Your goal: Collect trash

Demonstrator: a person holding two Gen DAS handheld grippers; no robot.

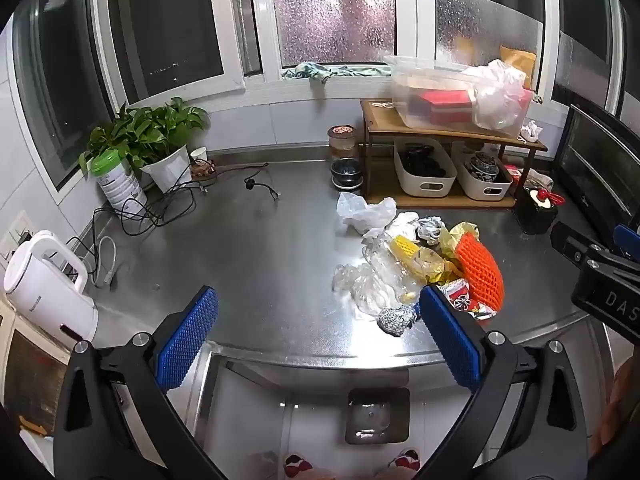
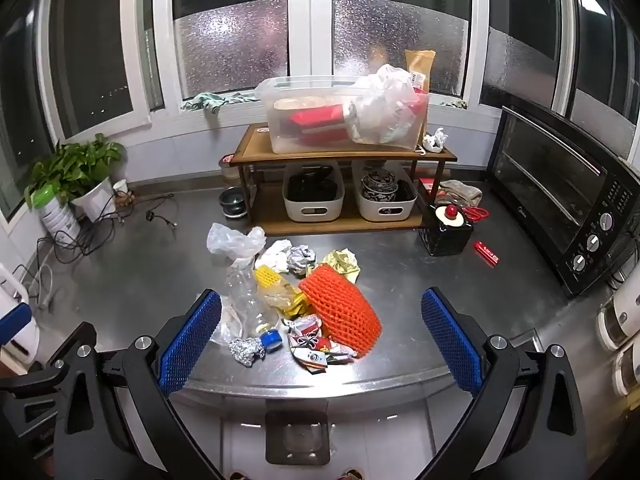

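A pile of trash lies on the steel counter [image 2: 120, 280]: an orange foam net [image 2: 340, 312], a yellow foam net [image 2: 267, 277], a crushed clear bottle [image 2: 248, 304] with a blue cap, a foil ball [image 2: 245, 350], a red printed wrapper [image 2: 312, 344], crumpled paper and a white plastic bag [image 2: 234, 242]. The pile also shows in the left wrist view, with the orange net [image 1: 480, 272] and foil ball [image 1: 396, 319]. My left gripper [image 1: 318, 304] is open and empty, left of the pile near the counter's front edge. My right gripper [image 2: 320, 308] is open and empty, just before the pile.
A small bin [image 2: 298, 436] stands on the floor below the counter edge. A wooden shelf [image 2: 340, 152] with white baskets and a clear tub stands behind the pile. A toaster oven [image 2: 560, 200] is at right; a plant [image 1: 160, 136], cables and a white kettle [image 1: 48, 280] at left.
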